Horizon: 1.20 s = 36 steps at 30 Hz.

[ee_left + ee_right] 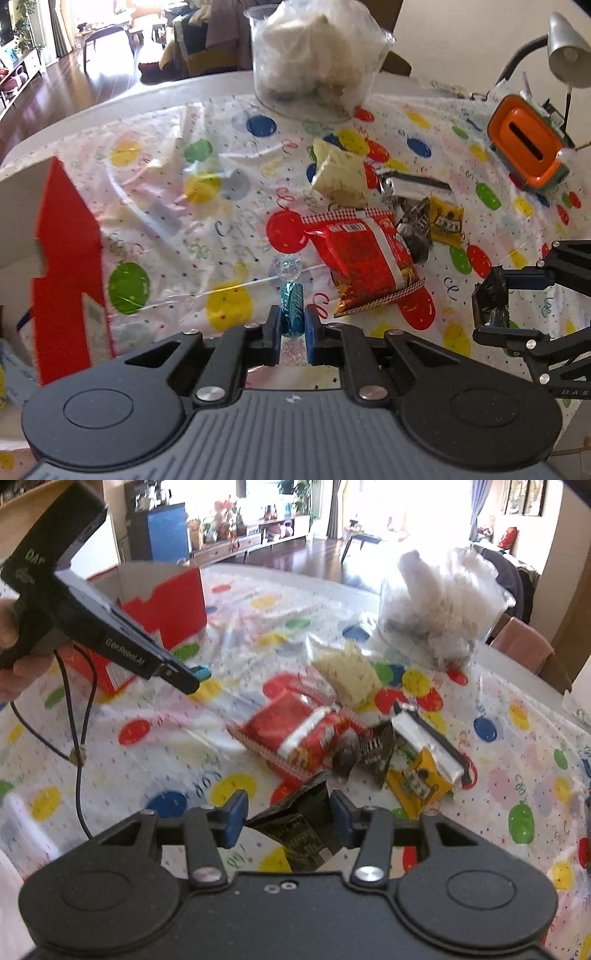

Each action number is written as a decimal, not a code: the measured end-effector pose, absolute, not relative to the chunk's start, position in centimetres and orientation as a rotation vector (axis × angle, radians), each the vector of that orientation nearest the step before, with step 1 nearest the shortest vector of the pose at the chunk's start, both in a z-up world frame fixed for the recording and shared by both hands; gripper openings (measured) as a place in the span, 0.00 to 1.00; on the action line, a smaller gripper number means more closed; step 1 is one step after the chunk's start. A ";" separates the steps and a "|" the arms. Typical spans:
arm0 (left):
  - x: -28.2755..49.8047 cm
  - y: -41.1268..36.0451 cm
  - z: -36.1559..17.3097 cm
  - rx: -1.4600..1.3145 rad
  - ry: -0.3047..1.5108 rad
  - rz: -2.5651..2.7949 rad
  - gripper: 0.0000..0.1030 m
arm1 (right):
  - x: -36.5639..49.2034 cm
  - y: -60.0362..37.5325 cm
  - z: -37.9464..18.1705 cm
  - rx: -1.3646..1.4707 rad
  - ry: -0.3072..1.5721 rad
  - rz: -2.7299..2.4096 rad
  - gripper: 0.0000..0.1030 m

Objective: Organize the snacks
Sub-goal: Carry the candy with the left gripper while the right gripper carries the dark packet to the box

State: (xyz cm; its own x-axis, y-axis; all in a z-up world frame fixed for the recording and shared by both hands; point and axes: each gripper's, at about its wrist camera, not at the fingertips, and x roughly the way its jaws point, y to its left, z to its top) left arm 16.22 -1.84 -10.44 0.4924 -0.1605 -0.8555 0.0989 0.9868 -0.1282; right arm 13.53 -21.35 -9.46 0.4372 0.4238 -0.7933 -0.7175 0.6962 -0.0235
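My left gripper (291, 326) is shut on a small teal foil-wrapped candy (291, 308), held above the dotted tablecloth (177, 221). In the right wrist view that gripper (195, 677) hovers near the red box, with the teal candy (202, 671) at its tip. My right gripper (288, 814) is shut on a black snack packet (295, 827); from the left wrist view that gripper (493, 306) holds the black packet (489, 301) off the table. A red snack bag (364, 254), a cream packet (340, 173), a silver packet (413, 184) and a yellow packet (447, 221) lie piled mid-table.
An open red cardboard box (70, 236) stands at the table's left edge, and in the right wrist view this box (173, 602) is behind the left gripper. A clear tub (317, 55) of white wrappings sits at the back. An orange device (524, 147) and a lamp (565, 55) stand far right.
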 end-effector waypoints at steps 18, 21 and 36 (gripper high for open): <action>12.0 6.9 -3.1 -0.095 0.909 -0.088 0.12 | 11.9 -12.1 -1.4 -0.330 0.684 0.794 0.47; 11.4 9.1 -2.1 -0.113 0.890 -0.073 0.12 | 11.9 -9.9 -0.7 -0.327 0.658 0.801 0.47; 8.3 19.7 -0.3 -0.219 0.879 0.038 0.12 | 12.2 1.4 0.1 -0.322 0.630 0.872 0.46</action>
State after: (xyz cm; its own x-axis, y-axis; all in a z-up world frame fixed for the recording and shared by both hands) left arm 8.27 19.69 -0.33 0.6391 -0.0571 -0.7670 -0.1224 0.9770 -0.1747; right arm 12.19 1.37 0.14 0.4801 0.6087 -0.6317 -0.7909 0.6119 -0.0116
